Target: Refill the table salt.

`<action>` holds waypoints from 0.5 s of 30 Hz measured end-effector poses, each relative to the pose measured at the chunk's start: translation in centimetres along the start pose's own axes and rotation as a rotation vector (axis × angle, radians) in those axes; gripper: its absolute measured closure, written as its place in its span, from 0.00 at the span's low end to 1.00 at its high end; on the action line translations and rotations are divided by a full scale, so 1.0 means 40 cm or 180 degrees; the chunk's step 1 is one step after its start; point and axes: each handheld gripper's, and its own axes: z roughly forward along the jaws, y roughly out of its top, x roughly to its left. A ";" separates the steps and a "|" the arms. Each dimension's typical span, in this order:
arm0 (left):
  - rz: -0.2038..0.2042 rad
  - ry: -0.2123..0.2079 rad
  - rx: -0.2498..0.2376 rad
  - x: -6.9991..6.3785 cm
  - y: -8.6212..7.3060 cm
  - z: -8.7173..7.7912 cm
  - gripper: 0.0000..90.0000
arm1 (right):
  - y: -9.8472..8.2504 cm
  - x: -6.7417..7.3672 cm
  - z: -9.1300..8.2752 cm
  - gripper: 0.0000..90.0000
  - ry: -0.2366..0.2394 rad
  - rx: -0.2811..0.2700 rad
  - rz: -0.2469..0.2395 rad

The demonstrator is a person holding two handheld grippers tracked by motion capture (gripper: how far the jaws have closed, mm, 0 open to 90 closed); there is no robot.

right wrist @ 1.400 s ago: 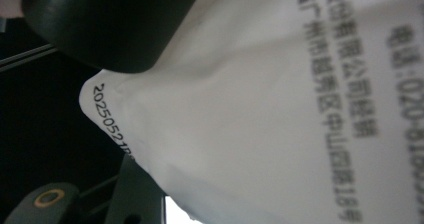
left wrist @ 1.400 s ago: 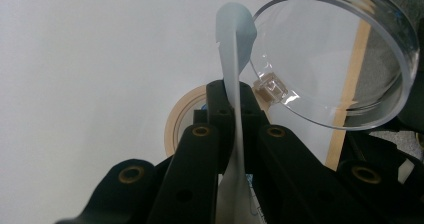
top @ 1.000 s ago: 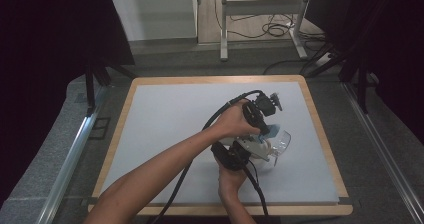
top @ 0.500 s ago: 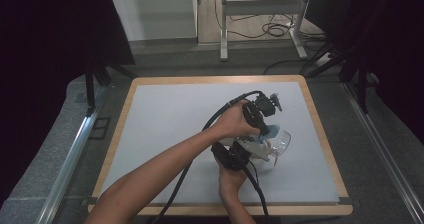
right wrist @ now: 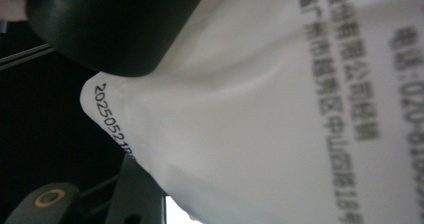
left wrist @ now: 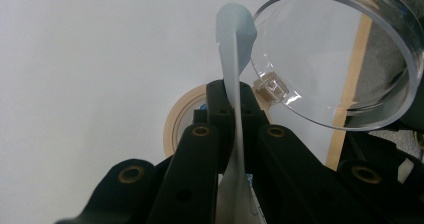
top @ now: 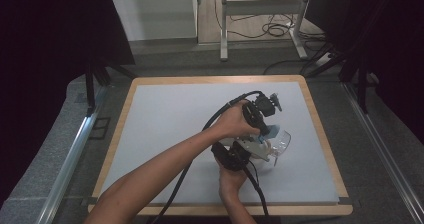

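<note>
Holding: I have a thin pale-blue sachet (left wrist: 235,74) pinched edge-on in the left tool (left wrist: 235,134), its black jaws pressed together flat on it.
Sachet look: from the left gripper view it is a slim, slightly curved strip rising between the jaws, rounded at its top corner; in the high view it shows as a small blue patch (top: 272,132) beside my left hand (top: 232,124).
Sachet back: in the right gripper view a white, wrinkled face (right wrist: 280,109) carries black printed characters and a row of digits along one rounded corner.
Clear cup: a transparent round cup (left wrist: 340,59) is tipped on its side with its open rim just beside the sachet's top; a small clear knob sits in its base.
Cup place: in the high view the cup (top: 280,141) is towards the right edge of the tabletop (top: 165,114), nearer the front edge than the back.
Tape roll: a tan ring of tape (left wrist: 182,114) lies flat on the tabletop behind the left tool's jaws.
Right tool: it (top: 250,154) sits just below the left hand, against the cup; I cannot tell from these views how its jaws stand.
Right hand: my right hand (top: 232,176) comes up from the front edge, its cable trailing back.
</note>
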 end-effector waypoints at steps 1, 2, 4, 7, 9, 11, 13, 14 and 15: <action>-0.0001 -0.0001 -0.0006 0.000 -0.001 0.000 1.00 | 0.000 0.000 0.000 0.61 0.0000 0.0003 -0.0005; 0.0000 -0.0006 -0.0012 0.001 -0.002 0.000 1.00 | -0.001 0.000 0.000 0.61 0.0000 0.0007 -0.0019; -0.0010 -0.0015 -0.0015 0.003 -0.005 0.002 1.00 | -0.003 -0.001 -0.001 0.61 -0.0006 0.0028 -0.0035; -0.0007 -0.0021 -0.0011 0.006 -0.010 0.004 1.00 | -0.008 -0.001 0.001 0.61 0.0001 0.0038 -0.0044; -0.0020 -0.0029 -0.0025 0.007 -0.013 0.006 1.00 | -0.011 -0.002 0.000 0.61 -0.0006 0.0066 -0.0065; -0.0028 -0.0035 -0.0036 0.009 -0.015 0.006 1.00 | -0.013 -0.002 0.000 0.61 -0.0003 0.0080 -0.0062; -0.0019 -0.0041 -0.0048 0.011 -0.018 0.004 1.00 | -0.016 -0.003 0.002 0.61 0.0005 0.0080 -0.0095; -0.0033 -0.0043 -0.0053 0.012 -0.019 0.004 1.00 | -0.017 -0.003 0.001 0.61 0.0006 0.0087 -0.0107; -0.0040 -0.0046 -0.0062 0.013 -0.021 0.002 1.00 | -0.018 -0.003 0.002 0.61 0.0008 0.0095 -0.0112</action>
